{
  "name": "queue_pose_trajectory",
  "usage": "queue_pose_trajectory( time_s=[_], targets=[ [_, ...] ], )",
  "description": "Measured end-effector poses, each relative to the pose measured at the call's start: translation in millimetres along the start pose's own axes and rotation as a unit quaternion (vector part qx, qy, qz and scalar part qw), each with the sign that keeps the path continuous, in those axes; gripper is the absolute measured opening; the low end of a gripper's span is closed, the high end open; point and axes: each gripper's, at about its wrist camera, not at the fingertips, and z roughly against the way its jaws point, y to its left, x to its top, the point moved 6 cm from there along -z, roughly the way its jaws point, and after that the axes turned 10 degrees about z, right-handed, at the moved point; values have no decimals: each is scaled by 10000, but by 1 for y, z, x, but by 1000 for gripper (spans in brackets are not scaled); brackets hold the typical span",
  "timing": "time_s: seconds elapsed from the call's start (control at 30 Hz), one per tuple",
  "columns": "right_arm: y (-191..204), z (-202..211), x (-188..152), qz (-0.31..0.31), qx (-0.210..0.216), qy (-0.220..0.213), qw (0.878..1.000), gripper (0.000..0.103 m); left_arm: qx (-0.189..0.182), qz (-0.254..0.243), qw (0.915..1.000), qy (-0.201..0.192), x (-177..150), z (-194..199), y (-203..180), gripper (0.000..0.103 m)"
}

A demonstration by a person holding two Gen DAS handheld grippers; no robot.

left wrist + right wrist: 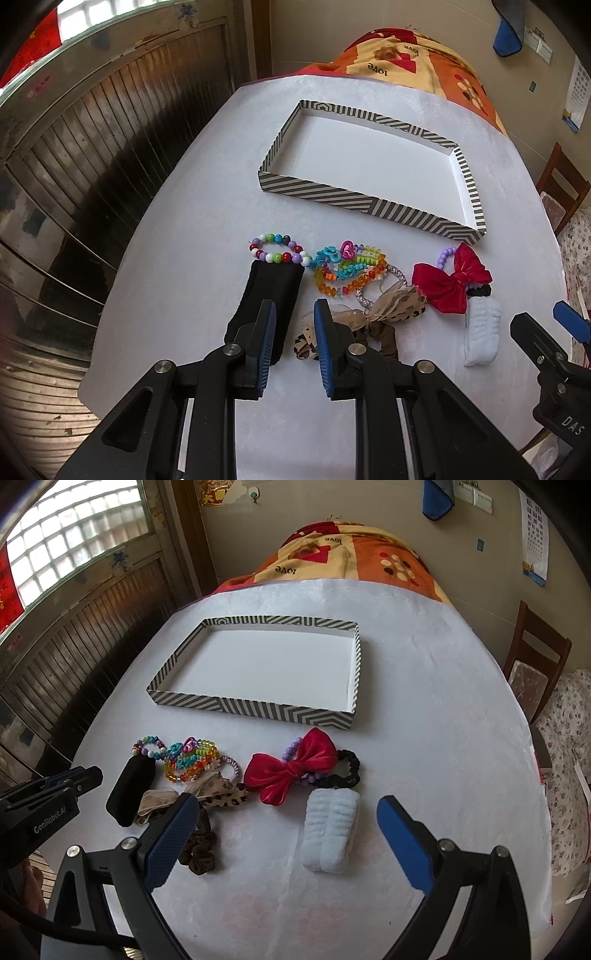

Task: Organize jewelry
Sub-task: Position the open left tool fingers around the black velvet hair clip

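Evidently nothing is yet sorted: the striped tray (255, 705) at the far side is seen bare, the jewelry pile (192, 760) is left near it, and both the left gripper (294, 347) and right gripper (286, 843) are held open, gripping nothing.

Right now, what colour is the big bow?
The bow is shiny red, clearest in the right wrist view.

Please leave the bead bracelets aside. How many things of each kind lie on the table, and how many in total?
Bows: 2, the red bow and the leopard-print bow
Scrunchies: 2, the black scrunchie and the brown scrunchie
Braided hair tie: 1
Light blue terry band: 1
Black velvet pad: 1
Striped tray: 1
Total: 8
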Motion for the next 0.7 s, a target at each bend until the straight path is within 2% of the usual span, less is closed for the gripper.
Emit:
queue_pose_trajectory(
  time_s=[0.7],
  targets=[
    [0,-5,2,27,3,87,10000,100,-30,-53,9999,103,0,-4,2,11]
  ],
)
